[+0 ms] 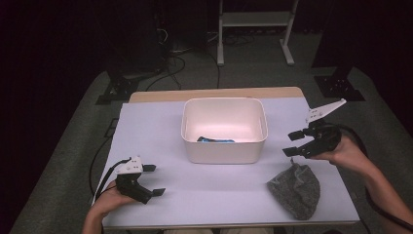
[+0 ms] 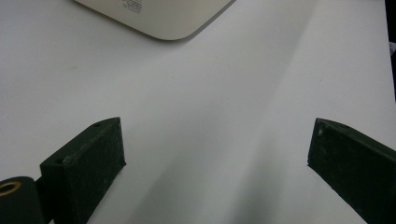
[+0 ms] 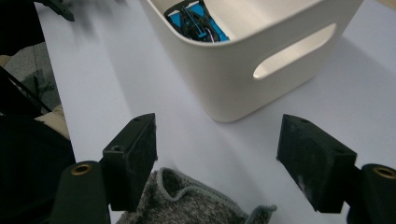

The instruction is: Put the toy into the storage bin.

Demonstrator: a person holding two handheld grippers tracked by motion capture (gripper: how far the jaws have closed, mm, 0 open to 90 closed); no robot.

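A white tub [image 1: 224, 129] stands mid-table with a blue and black object [image 1: 215, 140] lying inside. To its right near the front lies a grey knitted pouch [image 1: 295, 189]. My right gripper [image 1: 291, 142] hovers open just above the pouch's far end, pointing toward the tub. In the right gripper view the jaws [image 3: 217, 158] stand wide apart, with the pouch's rim [image 3: 187, 205] below them, the tub's handled wall [image 3: 243, 70] ahead and the blue object [image 3: 198, 21] in it. My left gripper [image 1: 155, 180] rests open at the front left, its jaws [image 2: 217, 154] over bare table.
A white sheet covers the table [image 1: 146, 136], whose front edge is close to both hands. The tub's corner [image 2: 159, 18] lies ahead of the left gripper. Beyond the table are a dark floor, cables and a metal stand [image 1: 255, 29].
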